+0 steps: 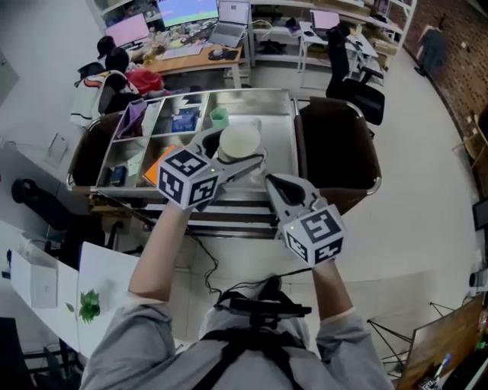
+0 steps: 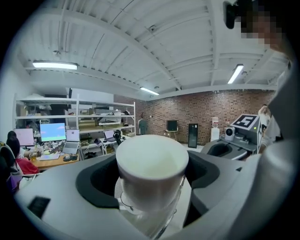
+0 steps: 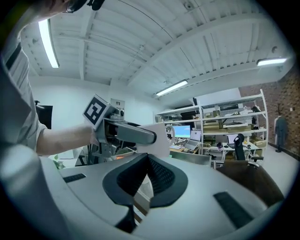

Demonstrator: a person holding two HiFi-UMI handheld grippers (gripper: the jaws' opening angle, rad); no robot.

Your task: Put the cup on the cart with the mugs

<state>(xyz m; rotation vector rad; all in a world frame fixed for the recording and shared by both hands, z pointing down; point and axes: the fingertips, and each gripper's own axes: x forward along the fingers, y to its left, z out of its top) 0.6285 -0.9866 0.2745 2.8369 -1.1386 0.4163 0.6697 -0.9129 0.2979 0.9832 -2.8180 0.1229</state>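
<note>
Head view: a steel cart (image 1: 293, 137) with divided trays fills the background. Left claw (image 1: 229, 154) clamps a white cup (image 1: 240, 142) by its sides, held in the air; right claw (image 1: 274, 181) alongside, tips together, empty.

Open-plan office-lab: table (image 1: 200, 62) with monitors (image 1: 128, 30) and laptops (image 1: 231, 21) upper left, office chairs (image 1: 364, 95) upper right, brick wall (image 1: 467, 57) far right, storage shelves (image 2: 98, 115), strip-lit ceiling (image 2: 140, 47).
</note>
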